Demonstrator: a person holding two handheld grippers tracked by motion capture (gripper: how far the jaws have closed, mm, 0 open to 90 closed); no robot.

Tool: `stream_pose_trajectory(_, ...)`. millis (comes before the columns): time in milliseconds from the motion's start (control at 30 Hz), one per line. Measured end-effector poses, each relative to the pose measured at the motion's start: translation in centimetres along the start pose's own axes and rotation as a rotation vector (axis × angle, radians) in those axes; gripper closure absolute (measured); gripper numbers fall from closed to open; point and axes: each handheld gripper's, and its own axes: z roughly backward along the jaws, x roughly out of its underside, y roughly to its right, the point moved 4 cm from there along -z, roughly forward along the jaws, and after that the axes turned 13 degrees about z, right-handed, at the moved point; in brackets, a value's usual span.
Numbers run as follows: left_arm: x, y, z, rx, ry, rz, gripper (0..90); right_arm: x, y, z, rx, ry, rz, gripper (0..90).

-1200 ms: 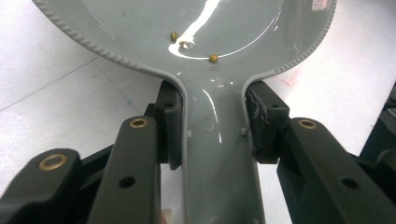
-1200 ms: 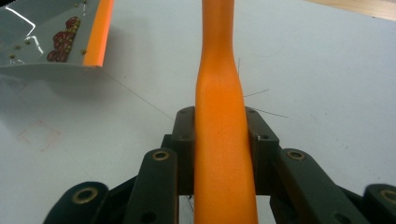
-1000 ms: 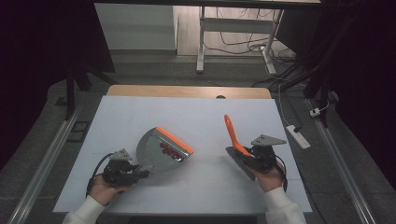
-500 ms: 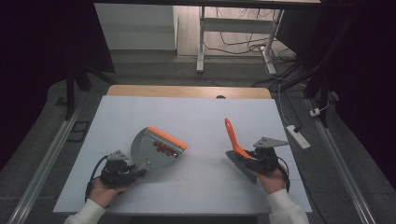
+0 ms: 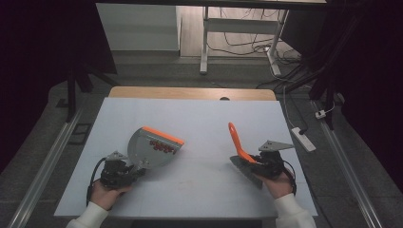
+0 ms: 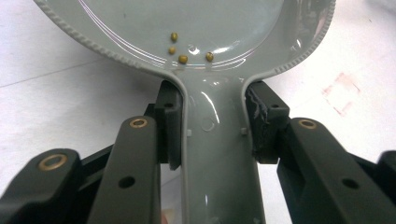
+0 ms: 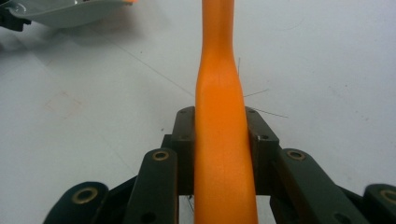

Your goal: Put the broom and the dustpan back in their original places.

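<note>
Two handheld black grippers, white sleeves at the bottom of the high view

The left gripper [image 5: 124, 172] at lower left and the right gripper [image 5: 259, 164] at lower right are black, each topped by a grey three-cornered plate and trailing a looped black cable. White sleeve cuffs cover both wrists at the bottom edge. In the gripper views, the jaws are matte black linked bars with brass-ringed pivot holes, small dark screw holes and blocky black pads; the left gripper's pad toward the right of its frame looks frayed along its edge.
</note>
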Motion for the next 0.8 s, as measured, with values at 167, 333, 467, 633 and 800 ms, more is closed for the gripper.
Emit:
stream_pose_trajectory(167, -0.1, -0.5, 0.1, -0.021, 0.022, 0.043, 61.5, 0.2, -0.3, 0.0, -0.016, -0.012, 0.003, 70.0)
stream_pose_trajectory(333, -0.3, -1.0, 0.1, -0.039, 0.037, 0.081, 61.5, 0.2, -0.4, 0.1, -0.025, -0.018, 0.005, 70.0)
stream_pose_trajectory(467, -0.4, -1.3, 0.2, -0.05, 0.052, 0.105, 61.5, 0.2, -0.4, 0.3, -0.023, -0.018, 0.001, 70.0)
stream_pose_trajectory(633, -0.5, -1.6, 0.1, -0.069, 0.071, 0.138, 61.5, 0.4, -0.3, 0.5, -0.025, -0.023, -0.008, 70.0)
stream_pose_trajectory(800, -0.6, -1.7, 0.0, -0.086, 0.078, 0.163, 61.5, 0.6, -0.2, 0.6, -0.035, -0.031, -0.019, 70.0)
